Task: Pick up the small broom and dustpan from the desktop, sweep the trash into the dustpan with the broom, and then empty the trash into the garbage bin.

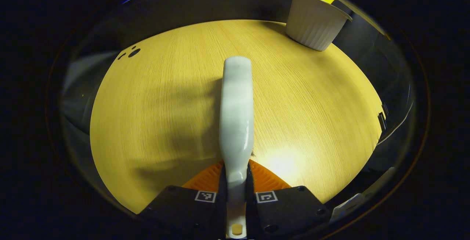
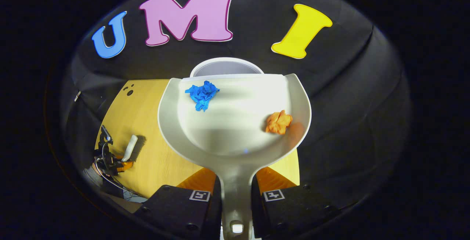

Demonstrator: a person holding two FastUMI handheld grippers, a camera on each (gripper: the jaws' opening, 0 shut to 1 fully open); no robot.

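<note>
My left gripper (image 1: 237,175) is shut on the handle of the small white broom (image 1: 237,111), which points forward over the wooden desktop (image 1: 154,96). The white ribbed garbage bin (image 1: 314,21) stands at the desktop's far right. My right gripper (image 2: 235,181) is shut on the handle of the white dustpan (image 2: 235,137), held roughly level in the air. In the pan lie a crumpled blue paper (image 2: 202,95) near the front lip and a crumpled orange paper (image 2: 279,122) at the right wall. The bin's rim (image 2: 226,67) shows just beyond the pan's lip. Farther off at lower left, the other gripper (image 2: 117,163) holds the broom (image 2: 130,147).
A few small dark holes (image 1: 132,52) mark the desktop's far left corner. The desktop's edge (image 1: 378,122) falls away on the right. Black cloth walls surround the table on all sides.
</note>
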